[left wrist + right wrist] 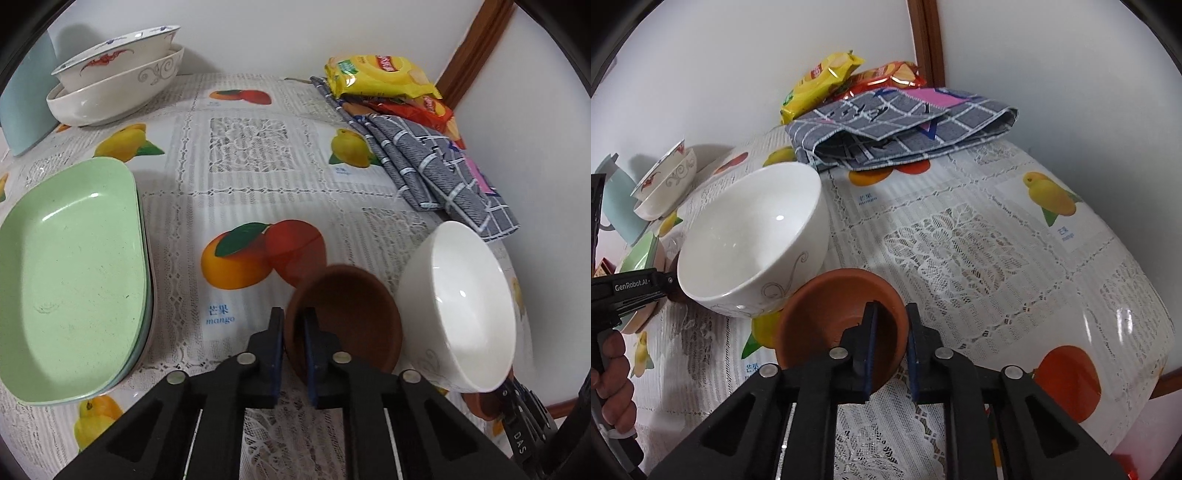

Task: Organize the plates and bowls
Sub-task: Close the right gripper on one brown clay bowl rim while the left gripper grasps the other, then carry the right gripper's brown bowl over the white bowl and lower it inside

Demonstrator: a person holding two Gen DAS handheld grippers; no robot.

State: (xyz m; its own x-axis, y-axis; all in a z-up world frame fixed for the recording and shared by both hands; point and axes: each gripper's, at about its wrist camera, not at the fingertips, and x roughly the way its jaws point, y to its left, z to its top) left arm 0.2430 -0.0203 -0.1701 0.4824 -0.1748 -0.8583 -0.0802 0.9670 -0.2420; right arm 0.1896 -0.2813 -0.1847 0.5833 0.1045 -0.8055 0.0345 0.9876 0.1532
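Left gripper: the jaws stand nearly closed across the near rim of a brown bowl, one pad outside the wall and one inside, so the rim is pinched between them. The bowl is tipped, its opening turned toward the camera.

Right gripper: the jaws are likewise narrowed onto the rim of a second brown bowl, the left pad inside the cavity and the right pad on the outer wall (a small gap shows beside the right pad, so contact on that side cannot be confirmed). This bowl is also tilted.

White bowl: sits tilted just beside the left gripper's bowl; in the right wrist view it leans against the right gripper's bowl. A faint grey scroll pattern marks its outer wall.

Green plates: stacked at the left of the tablecloth, well apart from the bowls in hand.

Patterned bowls: two nested at the far left corner by the wall.

Grey checked cloth: folded at the far right, with yellow and red snack packets behind it.

The person's hand shows at the left edge of the right wrist view.
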